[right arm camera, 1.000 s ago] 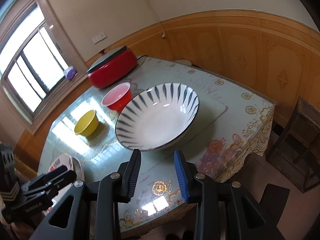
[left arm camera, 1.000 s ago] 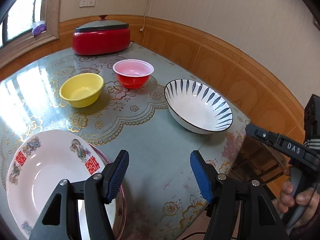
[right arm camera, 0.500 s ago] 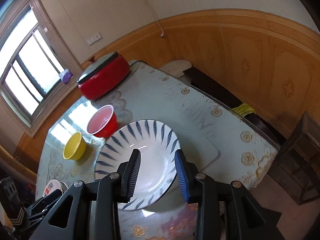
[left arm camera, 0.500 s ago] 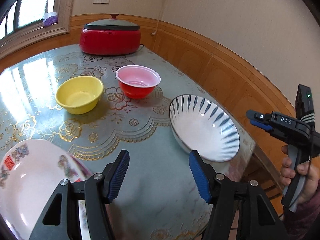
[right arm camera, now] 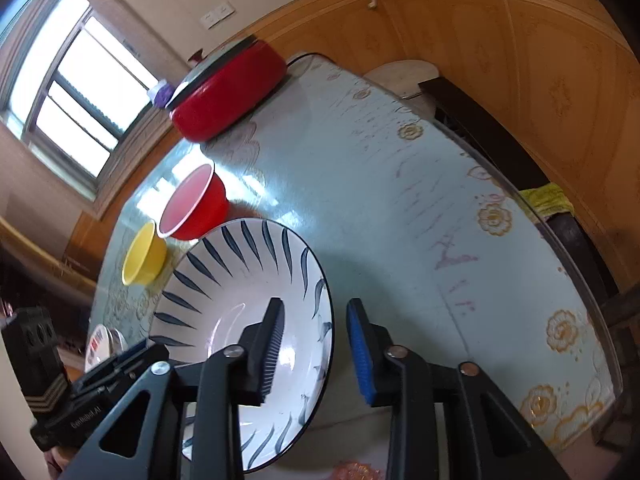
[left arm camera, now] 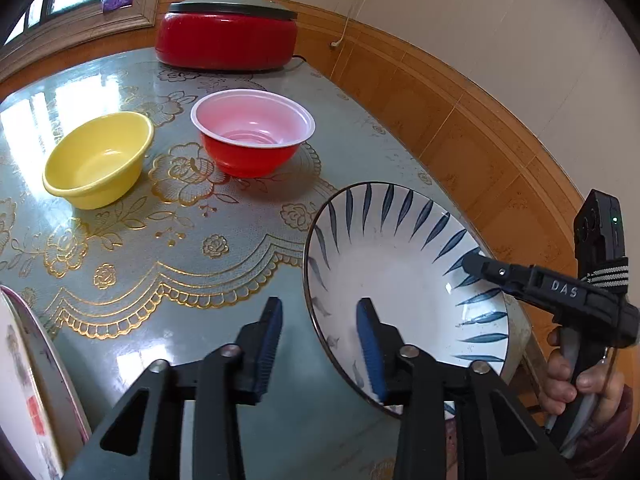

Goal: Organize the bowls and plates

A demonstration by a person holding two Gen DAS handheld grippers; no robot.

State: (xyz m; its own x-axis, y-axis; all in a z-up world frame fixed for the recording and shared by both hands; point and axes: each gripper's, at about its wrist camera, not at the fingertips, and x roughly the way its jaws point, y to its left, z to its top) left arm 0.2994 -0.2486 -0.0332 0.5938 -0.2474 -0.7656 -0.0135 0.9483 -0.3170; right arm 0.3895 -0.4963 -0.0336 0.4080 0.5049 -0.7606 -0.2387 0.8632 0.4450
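A white bowl with blue leaf strokes (left arm camera: 400,280) sits near the table's right edge; it also shows in the right wrist view (right arm camera: 240,300). My left gripper (left arm camera: 320,344) is open, its jaws straddling the bowl's near-left rim. My right gripper (right arm camera: 316,344) is open, its jaws straddling the opposite rim; it shows from the side in the left wrist view (left arm camera: 480,266). A yellow bowl (left arm camera: 98,158) and a red bowl with a white inside (left arm camera: 252,130) stand farther back. A flowered white plate (left arm camera: 24,392) lies at the lower left.
A red electric cooker with a grey lid (left arm camera: 226,30) stands at the table's far end, under the window. The table (left arm camera: 180,240) has a glossy flowered cover. Wood panelling and a dark chair (right arm camera: 520,152) run along the right side.
Both grippers have moved in on the blue-striped bowl, from apart to straddling its rim on opposite sides. The left gripper's jaws have narrowed. The bowl appears tilted compared with before.
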